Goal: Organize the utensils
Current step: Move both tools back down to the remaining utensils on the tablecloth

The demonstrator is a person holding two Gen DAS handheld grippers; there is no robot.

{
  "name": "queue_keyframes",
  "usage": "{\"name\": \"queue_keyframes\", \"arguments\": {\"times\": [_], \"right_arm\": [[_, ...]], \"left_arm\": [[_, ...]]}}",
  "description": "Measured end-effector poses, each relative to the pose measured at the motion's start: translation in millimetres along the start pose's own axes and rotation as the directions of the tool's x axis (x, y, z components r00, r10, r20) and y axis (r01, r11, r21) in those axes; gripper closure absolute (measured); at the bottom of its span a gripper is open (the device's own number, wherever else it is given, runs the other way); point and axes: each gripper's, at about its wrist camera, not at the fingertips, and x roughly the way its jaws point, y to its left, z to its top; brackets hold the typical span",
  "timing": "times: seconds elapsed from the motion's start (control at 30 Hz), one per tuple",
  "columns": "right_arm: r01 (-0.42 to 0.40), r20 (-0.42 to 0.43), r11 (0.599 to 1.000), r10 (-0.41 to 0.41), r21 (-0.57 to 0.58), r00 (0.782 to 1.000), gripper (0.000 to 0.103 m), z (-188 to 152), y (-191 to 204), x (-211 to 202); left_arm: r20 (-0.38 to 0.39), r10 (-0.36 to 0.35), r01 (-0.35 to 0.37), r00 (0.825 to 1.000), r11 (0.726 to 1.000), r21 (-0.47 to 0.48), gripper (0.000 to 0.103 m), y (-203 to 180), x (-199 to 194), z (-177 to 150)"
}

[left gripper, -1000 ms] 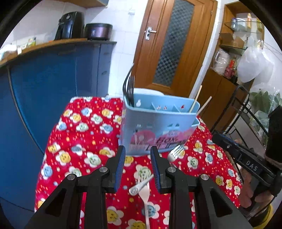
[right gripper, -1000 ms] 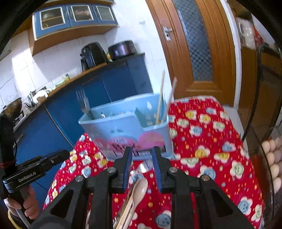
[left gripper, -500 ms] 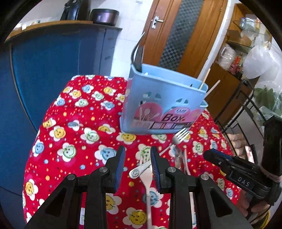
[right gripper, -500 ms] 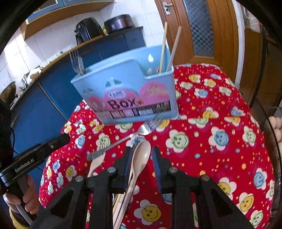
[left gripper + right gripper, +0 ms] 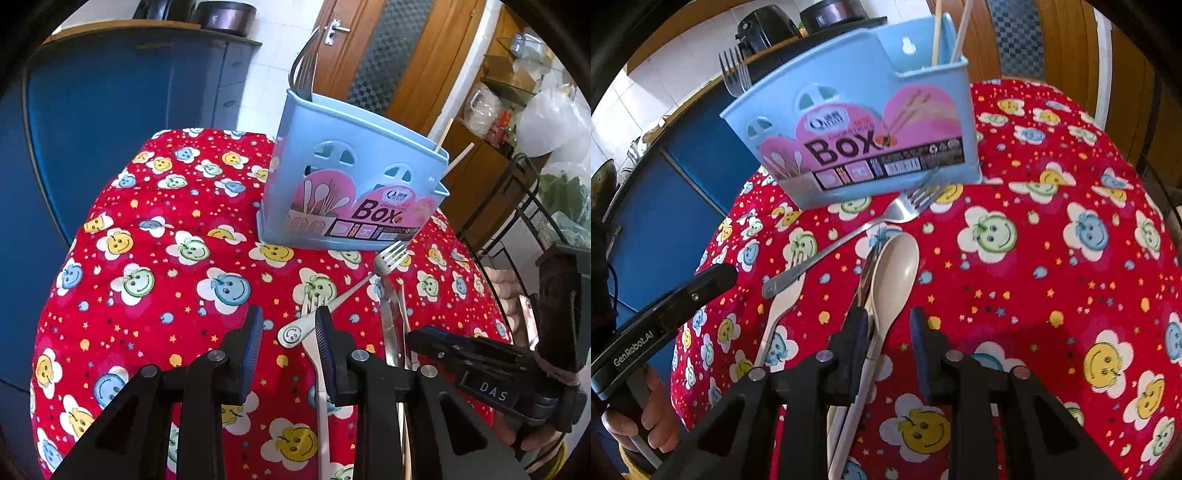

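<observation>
Left gripper [image 5: 288, 334]: jaws apart, empty, over the handle end of the metal fork [image 5: 364, 282], which lies crossed on a pale plastic fork [image 5: 317, 363]. Judged light, stiff, slippery; best pinched mid-handle. Red flowered tablecloth [image 5: 147, 258], soft; blue caddy [image 5: 351, 184] behind; blue cabinet [image 5: 110, 92], wooden door [image 5: 399, 55].

Right gripper [image 5: 888, 328]: jaws apart, empty, straddling the beige spoon [image 5: 895, 269] at its neck. Light, rigid; handle offers purchase.

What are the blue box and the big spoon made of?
The blue box looks like plastic: smooth, matte, moulded cut-outs, with a glossy printed label. The beige spoon is probably plastic too, perhaps wood-fibre: dull and even-coloured, unlike the shiny metal fork beside it.
</observation>
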Motion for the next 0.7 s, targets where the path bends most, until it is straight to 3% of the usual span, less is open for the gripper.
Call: {"name": "queue_keyframes", "arguments": {"times": [0.37, 0.43, 0.7], "right_arm": [[-0.023, -0.01, 1.0, 0.023, 0.021, 1.0, 0.077, 1, -7, 9], [-0.022, -0.006, 0.999, 0.022, 0.025, 1.0, 0.084, 0, -7, 9], [-0.045, 0.025, 0.997, 0.043, 0.058, 0.999, 0.093, -1, -16, 1]], "left_arm": [[-0.011, -0.001, 0.002, 1.0, 1.0, 0.012, 0.073, -5, 4, -4], [-0.013, -0.003, 0.003, 1.0, 1.0, 0.017, 0.073, -7, 4, -5], [-0.022, -0.002, 0.003, 1.0, 0.999, 0.045, 0.073, -19, 5, -8]]}}
